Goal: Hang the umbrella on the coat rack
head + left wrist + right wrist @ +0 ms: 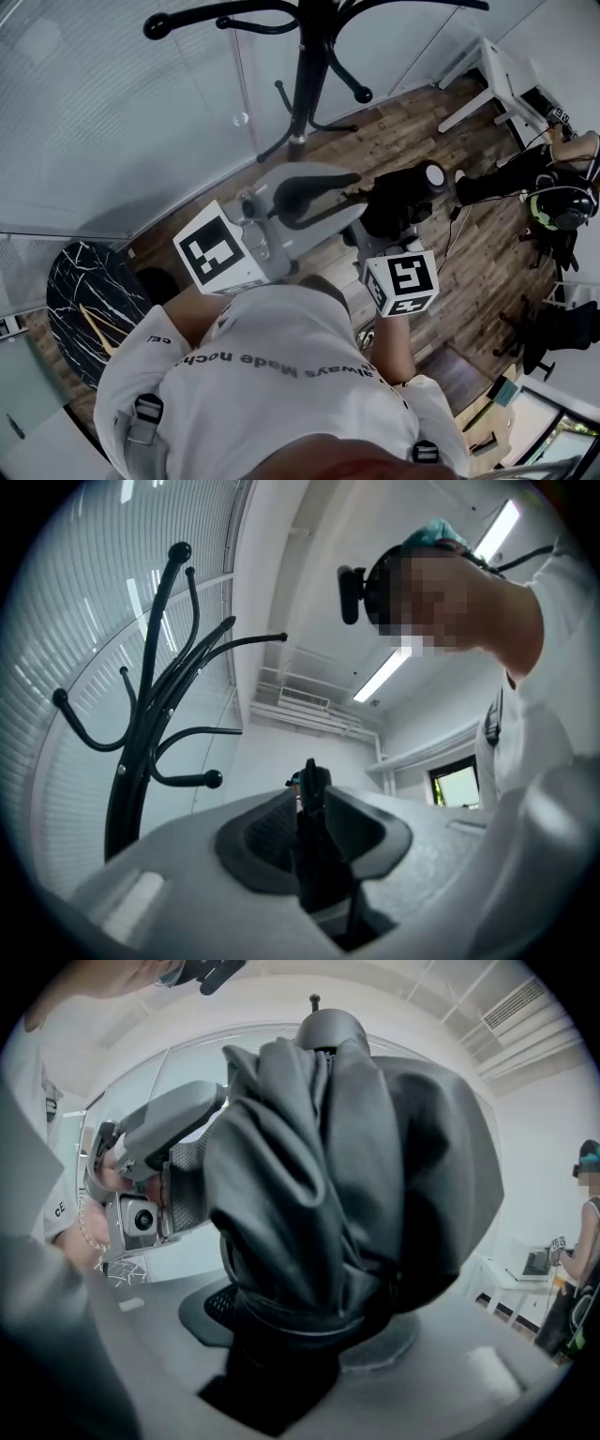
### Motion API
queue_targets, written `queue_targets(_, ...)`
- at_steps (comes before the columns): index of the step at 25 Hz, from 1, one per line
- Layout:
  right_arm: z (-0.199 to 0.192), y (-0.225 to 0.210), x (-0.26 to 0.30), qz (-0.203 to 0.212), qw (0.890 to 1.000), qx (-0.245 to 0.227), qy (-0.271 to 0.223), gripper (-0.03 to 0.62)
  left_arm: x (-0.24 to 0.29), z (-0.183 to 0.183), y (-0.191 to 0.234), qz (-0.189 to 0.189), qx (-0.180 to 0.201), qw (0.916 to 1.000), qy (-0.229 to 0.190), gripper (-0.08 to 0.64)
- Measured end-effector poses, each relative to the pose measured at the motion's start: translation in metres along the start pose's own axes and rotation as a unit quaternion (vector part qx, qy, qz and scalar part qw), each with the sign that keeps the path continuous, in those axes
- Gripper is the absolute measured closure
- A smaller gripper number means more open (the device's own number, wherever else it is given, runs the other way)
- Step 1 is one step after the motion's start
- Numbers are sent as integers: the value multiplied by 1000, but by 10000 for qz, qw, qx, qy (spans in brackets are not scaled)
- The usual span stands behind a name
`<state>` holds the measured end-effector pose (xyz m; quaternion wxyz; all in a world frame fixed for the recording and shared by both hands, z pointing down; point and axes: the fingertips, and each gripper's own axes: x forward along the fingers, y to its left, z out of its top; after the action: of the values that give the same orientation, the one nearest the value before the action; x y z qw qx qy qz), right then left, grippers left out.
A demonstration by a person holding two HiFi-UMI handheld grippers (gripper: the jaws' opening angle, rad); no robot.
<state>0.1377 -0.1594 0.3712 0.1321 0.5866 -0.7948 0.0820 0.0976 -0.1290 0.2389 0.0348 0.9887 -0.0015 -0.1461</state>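
Gripping folded black umbrella (pixel 356 1166) with right gripper (pixel 309 1324) jaws; left gripper (pixel 314 808) jaws clenched on thin black strap (pixel 312 778) (coat rack (pixel 123 785) ahead).

Person wears a white short-sleeved shirt (pixel 272 375), dark lettering across the back, grey buckled straps (pixel 142 417) at both shoulders. Left gripper (pixel 309 794) and right gripper (pixel 309 1321): grey housings, black ribbed jaw pads, each carrying a white cube with black square markers.

An office: glass partition (pixel 112 112), coat rack (pixel 305 75), white desk (pixel 506 80), ceiling strip lights (pixel 384 672), wood-plank floor (pixel 394 141).
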Motion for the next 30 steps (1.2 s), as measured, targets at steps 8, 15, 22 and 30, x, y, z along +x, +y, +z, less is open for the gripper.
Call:
queue_targets(8, 13, -7, 27, 536, 9985, -143, -28, 344, 25, 1, 26, 432, 47, 9990, 124, 462)
queue_targets(15, 15, -14, 41, 825, 9959, -370, 61, 345, 25, 8, 47, 1053, 197, 9942, -9, 486)
queue_targets(22, 15, -18, 59, 912, 9949, -392, 159, 345, 18, 8, 74, 1526, 365, 9875, 141, 488)
queue_targets(30, 9, -24, 80, 920, 9947, -329, 312, 344, 16, 1, 97, 1727, 426, 9836, 306, 488)
